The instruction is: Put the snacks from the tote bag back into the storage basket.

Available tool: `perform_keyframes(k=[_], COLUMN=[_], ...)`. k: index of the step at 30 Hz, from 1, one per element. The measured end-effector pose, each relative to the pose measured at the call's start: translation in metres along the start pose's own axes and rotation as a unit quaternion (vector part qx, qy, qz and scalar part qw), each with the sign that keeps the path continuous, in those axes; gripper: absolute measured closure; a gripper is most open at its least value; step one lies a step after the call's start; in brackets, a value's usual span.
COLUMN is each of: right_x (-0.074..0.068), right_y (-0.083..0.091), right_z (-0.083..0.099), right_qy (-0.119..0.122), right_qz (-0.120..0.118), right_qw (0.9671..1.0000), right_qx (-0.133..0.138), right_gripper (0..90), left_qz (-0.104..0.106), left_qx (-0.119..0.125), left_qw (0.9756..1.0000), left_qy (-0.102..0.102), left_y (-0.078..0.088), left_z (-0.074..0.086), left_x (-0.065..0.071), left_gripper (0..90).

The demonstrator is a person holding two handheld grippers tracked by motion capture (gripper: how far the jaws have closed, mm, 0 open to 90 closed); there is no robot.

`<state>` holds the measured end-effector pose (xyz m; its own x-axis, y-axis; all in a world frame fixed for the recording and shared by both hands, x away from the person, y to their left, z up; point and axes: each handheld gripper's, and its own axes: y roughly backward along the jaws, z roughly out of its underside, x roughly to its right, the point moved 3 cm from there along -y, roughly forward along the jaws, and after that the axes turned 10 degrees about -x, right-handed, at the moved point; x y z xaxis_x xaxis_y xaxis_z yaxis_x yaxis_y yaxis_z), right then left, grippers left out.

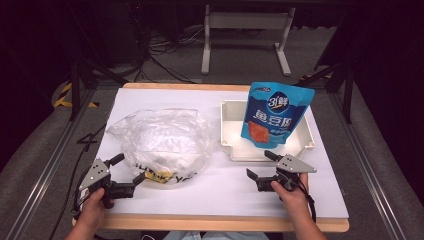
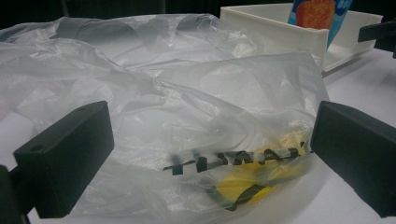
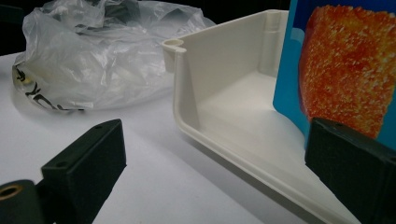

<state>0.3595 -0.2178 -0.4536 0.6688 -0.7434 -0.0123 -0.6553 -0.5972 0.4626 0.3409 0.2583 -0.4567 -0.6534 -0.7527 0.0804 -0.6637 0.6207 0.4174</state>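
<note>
A crumpled clear plastic bag (image 1: 160, 142) with black lettering and a yellow print lies on the left half of the white table. My left gripper (image 1: 131, 167) is open at the bag's near edge, and its jaws stand on either side of the printed corner (image 2: 219, 168) without pinching it. A blue snack pouch (image 1: 275, 115) with an orange picture stands upright in a white tray (image 1: 227, 150) on the right. Just in front of the tray's near rim, my right gripper (image 1: 258, 163) is open and holds nothing. In the right gripper view the tray wall (image 3: 224, 107) and the pouch (image 3: 345, 65) are close ahead.
The white tabletop (image 1: 220, 195) has bare room between the bag and the tray and along the front edge. Beyond the far edge are a grey floor, cables and a white desk frame (image 1: 245, 30). The other gripper's jaw tip (image 2: 378, 35) shows beside the tray.
</note>
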Motion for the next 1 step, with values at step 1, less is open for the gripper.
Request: perform_keyframes(k=[1], right_x=[-0.0001], right_y=[0.0008], right_z=[-0.0009], right_qy=[0.0], right_qz=[0.002], right_qw=[1.0], right_qx=[0.004], right_gripper=[5.7], left_qz=[0.0], left_qx=[0.001], left_qw=[1.0], left_qy=[0.001], left_y=[-0.0002], left_z=[0.0], left_x=[0.0001], left_gripper=[0.2])
